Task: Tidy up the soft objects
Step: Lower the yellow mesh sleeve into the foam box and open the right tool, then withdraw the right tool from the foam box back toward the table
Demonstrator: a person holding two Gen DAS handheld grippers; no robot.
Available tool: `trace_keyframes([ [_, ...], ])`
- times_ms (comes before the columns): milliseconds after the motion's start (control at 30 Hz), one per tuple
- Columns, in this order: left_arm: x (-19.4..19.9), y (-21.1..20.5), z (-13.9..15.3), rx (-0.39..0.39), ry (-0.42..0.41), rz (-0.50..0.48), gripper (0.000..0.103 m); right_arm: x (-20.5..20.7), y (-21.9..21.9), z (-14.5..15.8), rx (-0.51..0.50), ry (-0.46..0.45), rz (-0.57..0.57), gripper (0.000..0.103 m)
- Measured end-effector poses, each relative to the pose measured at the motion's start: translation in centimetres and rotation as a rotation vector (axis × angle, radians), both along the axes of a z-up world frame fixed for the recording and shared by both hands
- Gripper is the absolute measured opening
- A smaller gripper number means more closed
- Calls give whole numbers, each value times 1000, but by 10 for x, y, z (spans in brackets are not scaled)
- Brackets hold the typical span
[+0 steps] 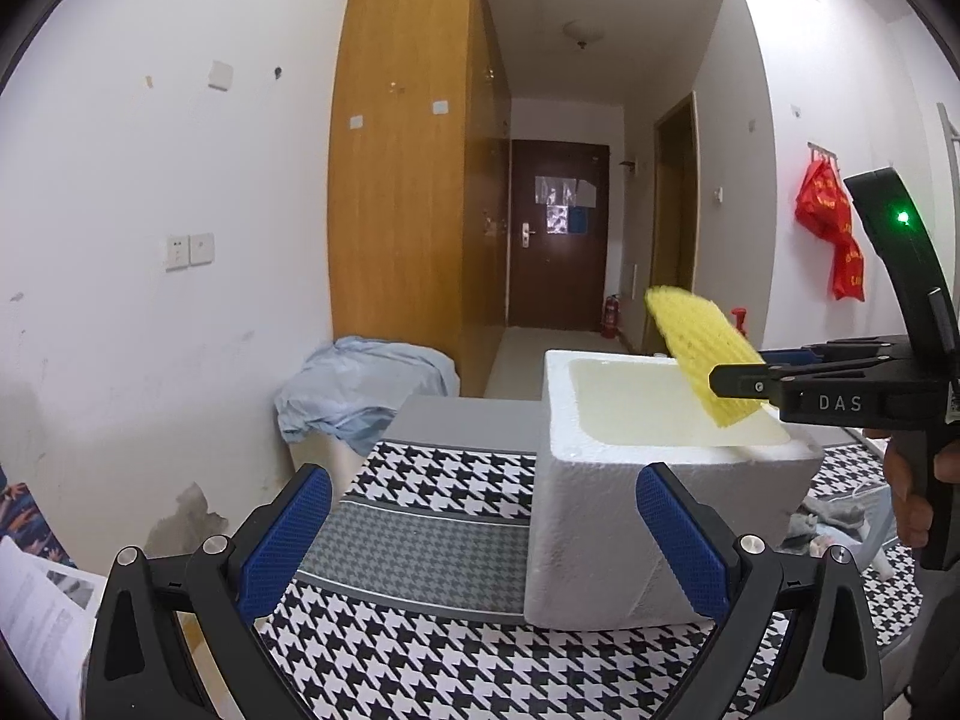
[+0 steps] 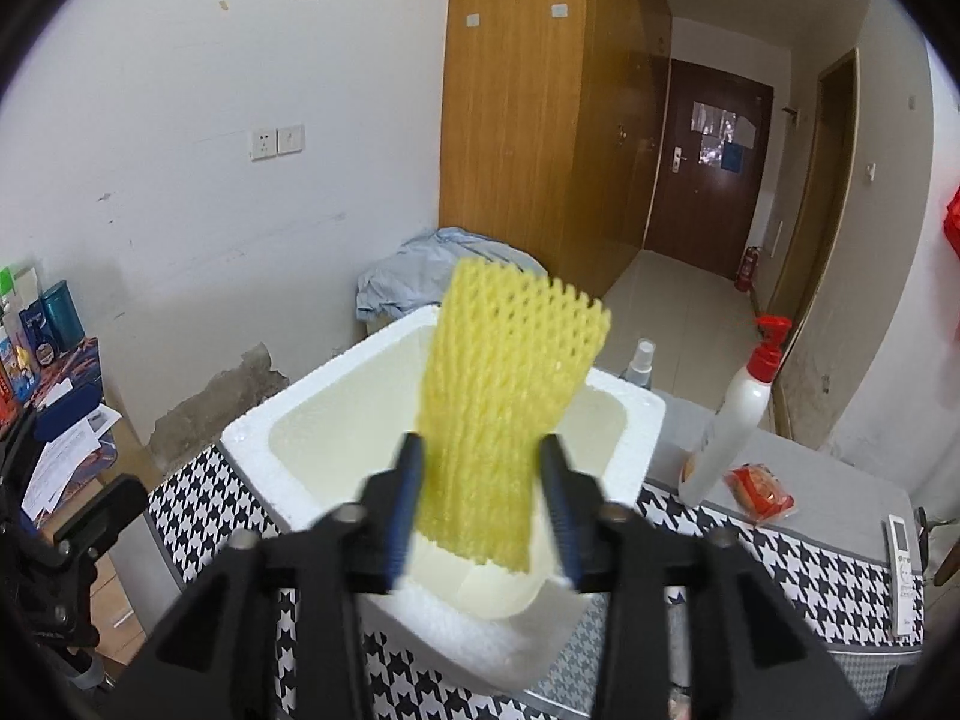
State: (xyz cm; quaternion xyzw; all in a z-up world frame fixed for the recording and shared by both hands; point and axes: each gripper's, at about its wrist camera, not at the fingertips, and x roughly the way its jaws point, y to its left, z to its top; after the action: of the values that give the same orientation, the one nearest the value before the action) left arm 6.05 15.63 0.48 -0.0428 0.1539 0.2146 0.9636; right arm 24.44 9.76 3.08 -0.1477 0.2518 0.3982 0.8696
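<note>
A yellow foam net sleeve (image 2: 504, 396) stands upright between the fingers of my right gripper (image 2: 480, 480), over the open white foam box (image 2: 252, 432). The jaws stand about as wide as the net; the net looks flat and unsqueezed, with a thin gap at the right pad. In the left wrist view the same net (image 1: 696, 342) sticks up from the right gripper (image 1: 741, 369) above the box (image 1: 558, 396). My left gripper (image 1: 486, 540) is open and empty, low in front of the box's near corner.
The box sits on a houndstooth-covered table (image 1: 420, 660). On the table's right stand a white bottle with a red pump (image 2: 732, 420), a small spray bottle (image 2: 639, 360), a red packet (image 2: 759, 495) and a remote (image 2: 900, 564). A blue cloth heap (image 1: 360, 390) lies beyond.
</note>
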Motion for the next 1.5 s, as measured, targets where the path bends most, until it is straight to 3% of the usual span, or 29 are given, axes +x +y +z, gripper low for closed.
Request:
trace_keyframes([
  [67,0,3,-2,-9,5,2,102,-1,0,0,2,-1,3,63],
  [267,1,6,-10,-28,20,-4,102,-7,-7,2,28,-6,15,76],
  [533,2,-3,-10,-32,18,-23,102,-20,-31,3,84,-8,9,78],
  [767,3,-18,-11,-33,17,-43,102,-39,-55,3,120,-44,26,95],
  [1500,15,-59,-14,-48,29,-154,102,-55,-119,-27,142,-57,-57,99],
])
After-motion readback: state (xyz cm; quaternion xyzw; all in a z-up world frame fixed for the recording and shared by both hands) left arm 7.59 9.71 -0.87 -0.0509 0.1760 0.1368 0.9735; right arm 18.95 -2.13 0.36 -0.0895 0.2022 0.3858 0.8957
